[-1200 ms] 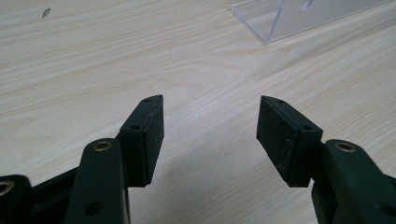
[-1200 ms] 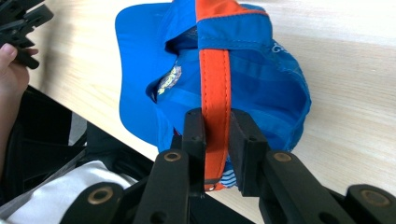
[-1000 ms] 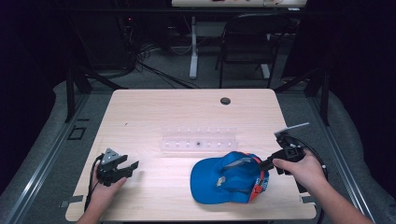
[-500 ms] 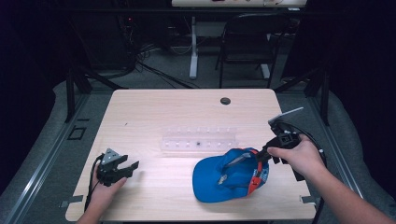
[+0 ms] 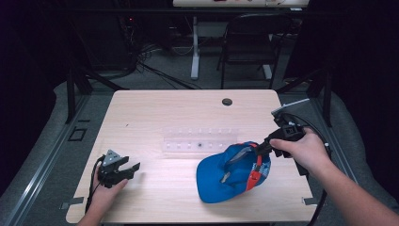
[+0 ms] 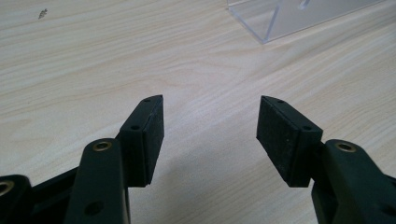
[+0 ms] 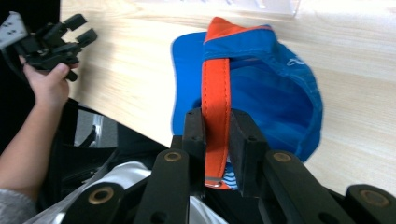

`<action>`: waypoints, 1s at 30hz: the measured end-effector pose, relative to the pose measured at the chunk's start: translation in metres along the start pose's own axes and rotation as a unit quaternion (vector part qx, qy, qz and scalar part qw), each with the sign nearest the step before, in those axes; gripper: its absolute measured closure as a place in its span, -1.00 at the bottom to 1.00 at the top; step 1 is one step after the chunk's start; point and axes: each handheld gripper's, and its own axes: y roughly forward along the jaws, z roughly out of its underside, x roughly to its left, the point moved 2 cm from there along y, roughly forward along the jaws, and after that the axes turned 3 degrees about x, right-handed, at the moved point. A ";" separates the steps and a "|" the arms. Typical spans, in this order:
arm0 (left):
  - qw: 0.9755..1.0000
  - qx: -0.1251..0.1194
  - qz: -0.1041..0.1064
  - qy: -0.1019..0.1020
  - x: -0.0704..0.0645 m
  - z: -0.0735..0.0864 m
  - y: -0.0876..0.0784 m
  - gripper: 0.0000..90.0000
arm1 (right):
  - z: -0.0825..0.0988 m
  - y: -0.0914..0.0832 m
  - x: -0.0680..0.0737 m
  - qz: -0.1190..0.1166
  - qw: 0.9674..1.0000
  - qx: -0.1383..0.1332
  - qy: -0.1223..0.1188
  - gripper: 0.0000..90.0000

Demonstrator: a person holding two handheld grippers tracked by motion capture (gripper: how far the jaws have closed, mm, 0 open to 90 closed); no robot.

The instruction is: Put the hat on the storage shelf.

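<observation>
Cap: blue baseball cap [image 5: 233, 172] with an orange strap [image 7: 215, 100], sitting at about 5 o'clock on the table [image 5: 155, 110], crown side down and the inside facing up, one edge tipped up toward the right tongs.

Right tongs: the right tongs [image 5: 261, 148] are clamped tight on that orange strap, at the cap's 2 o'clock edge. In the right gripper view [image 7: 216, 135] the strap runs straight up between the two black pads, squeezed flat, so it's a proper grip.

Left tongs: the left tongs [image 5: 128, 168] are parked at about 8 o'clock on the table, well apart from the cap, which is off at their 3 o'clock. Jaws stand wide apart with nothing between them, only bare wood under them [image 6: 210, 135].

Clear rack: a see-through plastic rack [image 5: 200, 141] lies mid-table, just past the cap at its 11 o'clock.

High view extras: gives you the whole layout, both hands, and a small dark hole [image 5: 227, 101] in the table at 12 o'clock.

Right gripper view extras: shows the strap's stitching and a bit of blue-and-white striped fabric at the pinch point, plus the other hand [image 7: 46, 88] holding its tongs way off at 10 o'clock.

Left gripper view extras: only a corner of the rack [image 6: 280, 18] at 1 o'clock, and the wood grain up close.
</observation>
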 end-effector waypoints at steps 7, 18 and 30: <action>1.000 -0.001 -0.001 -0.001 0.000 0.000 0.000 -0.07 | 0.000 -0.007 0.008 -0.035 0.999 0.008 -0.003 0.73; 1.000 -0.002 -0.001 0.000 0.000 0.000 0.000 -0.07 | -0.003 -0.007 0.012 -0.108 0.994 0.012 0.019 0.73; 1.000 -0.001 -0.002 -0.003 0.001 0.000 0.000 -0.07 | -0.006 -0.009 0.022 -0.164 0.986 0.019 0.005 0.73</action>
